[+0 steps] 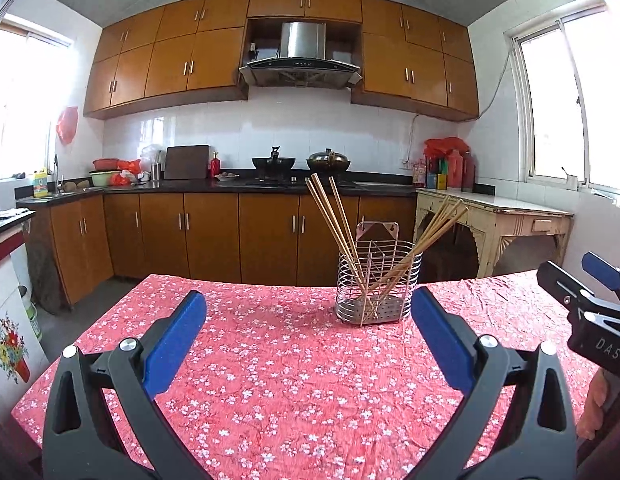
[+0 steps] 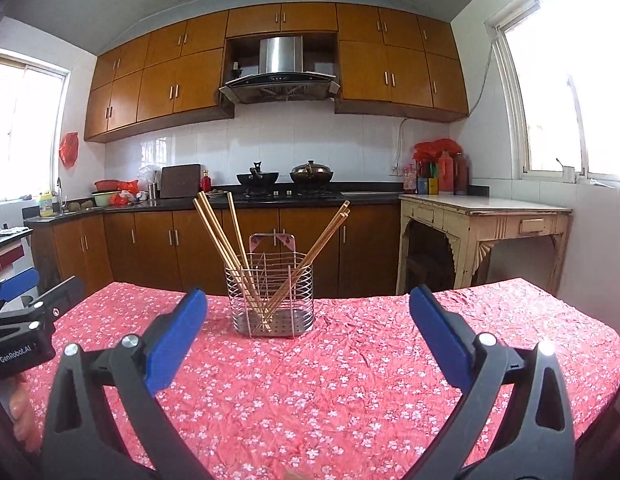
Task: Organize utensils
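A wire utensil holder (image 1: 378,284) stands on the red floral tablecloth (image 1: 277,380) near the table's far edge. Several wooden chopsticks (image 1: 334,220) lean in it, some to the left and some to the right. It also shows in the right wrist view (image 2: 271,292) with its chopsticks (image 2: 219,228). My left gripper (image 1: 307,304) is open and empty, short of the holder and a little to its left. My right gripper (image 2: 307,304) is open and empty, facing the holder from the right. Each gripper shows at the edge of the other's view: the right one (image 1: 590,292), the left one (image 2: 25,304).
Beyond the table (image 2: 350,380) run the kitchen counter (image 1: 229,186) with two woks on the stove (image 1: 301,164) and brown cabinets. A cream side table (image 2: 486,216) with bottles stands at the right under a window.
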`<state>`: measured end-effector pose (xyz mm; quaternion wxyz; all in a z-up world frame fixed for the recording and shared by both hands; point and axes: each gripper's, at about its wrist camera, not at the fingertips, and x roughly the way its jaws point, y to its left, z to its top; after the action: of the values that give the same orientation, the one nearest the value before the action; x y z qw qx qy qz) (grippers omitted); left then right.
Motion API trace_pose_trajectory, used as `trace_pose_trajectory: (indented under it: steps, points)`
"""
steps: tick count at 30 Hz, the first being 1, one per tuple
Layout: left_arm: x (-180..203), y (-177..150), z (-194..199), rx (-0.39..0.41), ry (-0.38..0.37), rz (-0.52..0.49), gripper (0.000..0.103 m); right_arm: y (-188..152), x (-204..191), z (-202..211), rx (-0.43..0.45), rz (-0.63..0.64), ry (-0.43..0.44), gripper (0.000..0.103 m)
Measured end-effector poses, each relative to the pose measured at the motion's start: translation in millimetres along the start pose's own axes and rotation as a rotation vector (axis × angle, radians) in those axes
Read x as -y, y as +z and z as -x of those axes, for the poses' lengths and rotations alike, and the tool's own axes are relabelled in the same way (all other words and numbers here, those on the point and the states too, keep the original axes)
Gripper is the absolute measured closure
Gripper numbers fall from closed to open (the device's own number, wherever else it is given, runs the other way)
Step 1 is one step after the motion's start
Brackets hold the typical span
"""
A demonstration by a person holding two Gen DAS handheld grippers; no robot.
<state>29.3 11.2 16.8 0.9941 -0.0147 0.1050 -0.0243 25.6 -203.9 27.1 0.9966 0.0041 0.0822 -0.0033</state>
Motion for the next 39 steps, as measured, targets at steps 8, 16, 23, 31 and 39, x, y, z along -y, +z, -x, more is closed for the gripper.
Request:
trace_pose_trajectory:
  steps: [8,16,23,31,39]
  points:
    - [1.9,-1.8,7.3,0.018,-0.002,-0.004,0.002,-0.9,0.1,3.9,0.011,0.009,0.006,0.004]
    - [-1.5,-2.0,8.4,0.013,-0.005,0.014,0.002,-0.7,3.0,4.5,0.014,0.009,0.010,0.004]
    - [-0.8,-0.3,8.1,0.014,-0.012,0.016,0.002,-1.0,3.9,4.3,0.011,0.006,0.013,0.004]
    - [0.7,0.4,7.7,0.016,-0.012,0.010,0.002,-1.5,3.0,4.2,0.009,0.005,0.015,0.004]
    - [0.8,0.2,7.0,0.010,-0.015,0.017,0.002,-2.0,3.2,3.8,0.008,0.004,0.016,0.004]
